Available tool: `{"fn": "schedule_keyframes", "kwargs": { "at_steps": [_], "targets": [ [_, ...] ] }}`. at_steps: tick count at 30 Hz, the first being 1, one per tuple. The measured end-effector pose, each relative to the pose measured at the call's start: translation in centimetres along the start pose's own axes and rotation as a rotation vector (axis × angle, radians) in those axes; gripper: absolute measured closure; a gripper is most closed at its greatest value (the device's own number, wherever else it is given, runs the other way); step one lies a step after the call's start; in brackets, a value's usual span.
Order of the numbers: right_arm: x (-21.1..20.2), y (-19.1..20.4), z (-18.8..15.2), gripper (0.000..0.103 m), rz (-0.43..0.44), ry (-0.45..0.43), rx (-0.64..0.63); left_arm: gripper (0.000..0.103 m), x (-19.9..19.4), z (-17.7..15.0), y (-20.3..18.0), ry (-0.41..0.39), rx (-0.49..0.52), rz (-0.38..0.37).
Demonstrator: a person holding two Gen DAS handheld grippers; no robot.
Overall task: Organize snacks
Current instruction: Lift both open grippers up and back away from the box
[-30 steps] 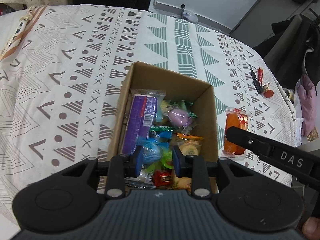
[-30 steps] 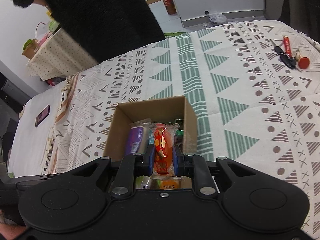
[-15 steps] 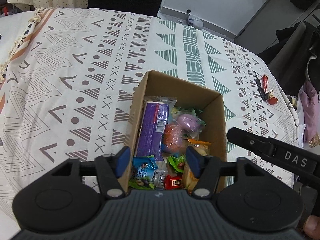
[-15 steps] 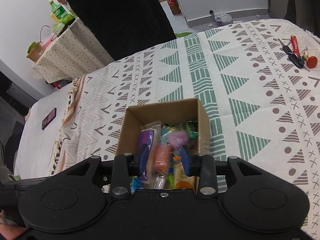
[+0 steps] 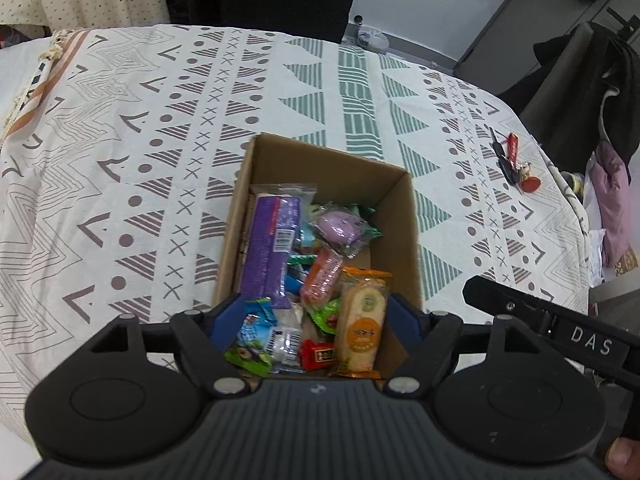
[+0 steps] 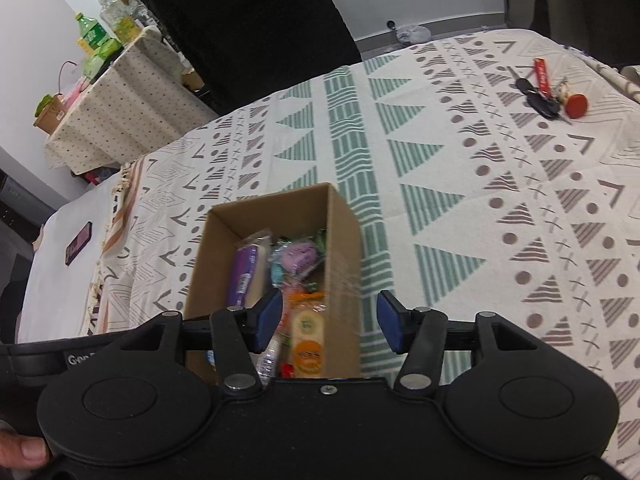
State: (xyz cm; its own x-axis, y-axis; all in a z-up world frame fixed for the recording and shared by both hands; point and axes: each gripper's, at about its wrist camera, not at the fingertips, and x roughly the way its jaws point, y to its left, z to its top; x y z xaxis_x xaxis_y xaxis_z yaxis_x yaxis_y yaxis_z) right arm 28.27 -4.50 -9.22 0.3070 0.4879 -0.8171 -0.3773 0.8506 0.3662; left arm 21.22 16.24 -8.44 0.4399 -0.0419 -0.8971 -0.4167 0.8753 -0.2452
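Note:
An open cardboard box [image 5: 404, 216] [image 6: 344, 240] stands on the patterned cloth, filled with several wrapped snacks. Inside lie a purple pack [image 5: 272, 248] [image 6: 242, 272], a pink egg-shaped sweet [image 5: 340, 228] [image 6: 298, 254], an orange-red packet [image 5: 322, 274] and a yellow-orange biscuit pack [image 5: 362, 324] [image 6: 306, 334]. My left gripper [image 5: 316, 320] hangs open above the box's near end with nothing between its fingers. My right gripper [image 6: 328, 320] is open too, straddling the box's right wall and holding nothing. The right gripper's black body [image 5: 560, 324] shows at the right of the left wrist view.
A key bunch with a red tag [image 5: 516, 160] [image 6: 548, 92] lies on the cloth at the far right. A phone [image 6: 79, 242] rests on the white surface left of the cloth. A person in black [image 6: 248, 20] stands behind the table, beside a dotted-cloth side table [image 6: 120, 108] with bottles.
The right gripper let go of the orange-red packet, which now lies in the box. Both grippers opened wide and drew back and up from the box.

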Motion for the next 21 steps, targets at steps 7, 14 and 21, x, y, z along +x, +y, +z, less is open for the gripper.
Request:
{"fn": "schedule_keyframes", "kwargs": {
  "at_steps": [7, 14, 21],
  "targets": [
    [-1.3, -1.9, -0.5, 0.029, -0.042, -0.012, -0.001, 0.021, -0.3, -0.4, -1.9, -0.01, 0.031, -0.007],
    [-2.7, -3.7, -1.3, 0.013, -0.087, -0.023, -0.021, 0.017, -0.6, -0.9, -4.1, -0.015, 0.079, -0.005],
    [-4.1, -5.4, -2.6, 0.005, -0.147, -0.025, -0.039, 0.006, -1.2, -2.0, -5.9, -0.019, 0.131, 0.002]
  ]
}}
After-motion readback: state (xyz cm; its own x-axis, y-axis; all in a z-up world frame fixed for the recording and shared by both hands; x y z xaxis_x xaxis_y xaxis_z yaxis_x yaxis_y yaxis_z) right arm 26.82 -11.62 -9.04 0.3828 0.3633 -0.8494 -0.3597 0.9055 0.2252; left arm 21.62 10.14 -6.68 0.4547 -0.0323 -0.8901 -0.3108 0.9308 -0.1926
